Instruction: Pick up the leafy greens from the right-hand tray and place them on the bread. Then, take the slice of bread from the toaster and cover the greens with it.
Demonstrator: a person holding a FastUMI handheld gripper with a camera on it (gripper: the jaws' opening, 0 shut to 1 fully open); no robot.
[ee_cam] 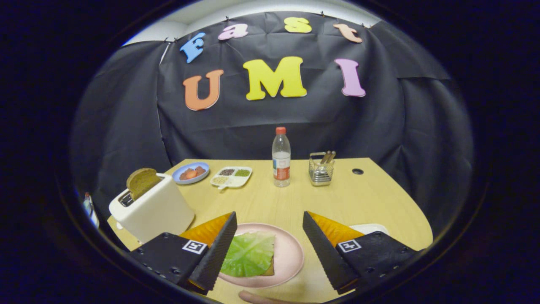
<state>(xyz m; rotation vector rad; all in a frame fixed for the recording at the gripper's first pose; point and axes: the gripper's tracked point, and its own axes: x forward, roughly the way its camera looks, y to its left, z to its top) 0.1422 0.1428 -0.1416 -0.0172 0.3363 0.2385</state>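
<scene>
The gripper (269, 219) stood released, its fingers spread wide over the near edge of the worktop (363, 198) and grasping nothing. Between them a pink plate (291, 253) carried the leafy greens (249, 253), laid on bread (270, 268). Toward the left edge, a dark slice (141, 181) stuck up from the white toaster (154, 209). A bottle (281, 157) stood near the far edge.

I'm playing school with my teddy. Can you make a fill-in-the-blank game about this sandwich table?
1. The leafy greens lie on the bread on the pink ____.
2. A slice of brown bread sticks up out of the white ____.
3. The hand-held gripper has its fingers ____, with nothing between them.
4. The water bottle has a ____ cap.

Missing words: plate, toaster, open, red
</scene>
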